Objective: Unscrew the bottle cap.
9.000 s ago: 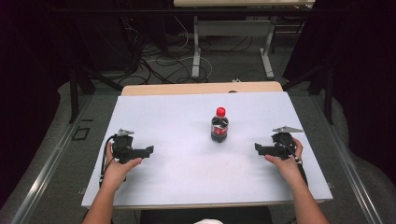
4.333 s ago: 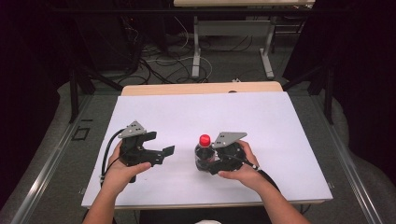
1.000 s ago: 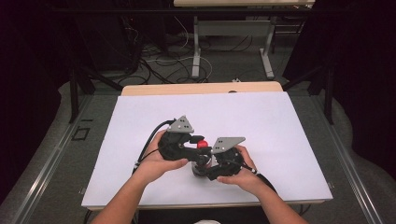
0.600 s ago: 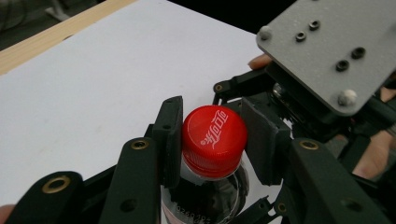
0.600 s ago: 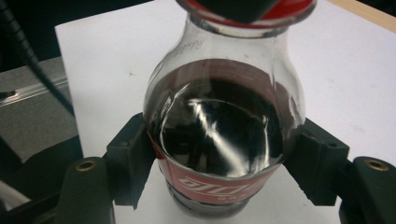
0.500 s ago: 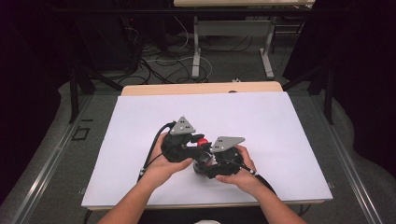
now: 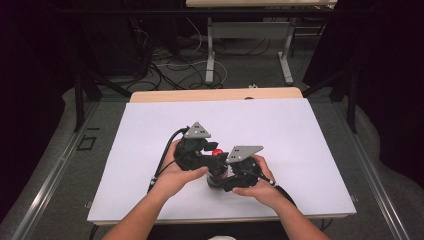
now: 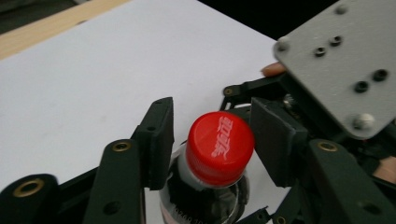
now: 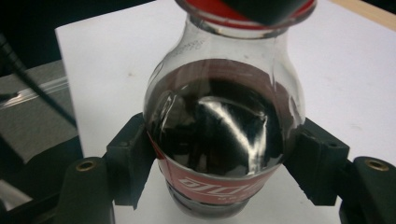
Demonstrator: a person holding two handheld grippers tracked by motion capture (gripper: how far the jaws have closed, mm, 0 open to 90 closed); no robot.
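Red cap (image 8: 219, 148) sits between the left gripper (image 8: 212, 140) pads.

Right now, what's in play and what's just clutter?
In play: bottle, right gripper clamped on its body; red cap, left gripper jaws either side of it, contact unclear.
Clutter: cables and table legs on the floor behind.

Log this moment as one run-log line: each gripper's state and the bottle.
right gripper: shut on cola bottle body | left gripper: jaws flank red cap, small gaps, not clamped | bottle upright on white table
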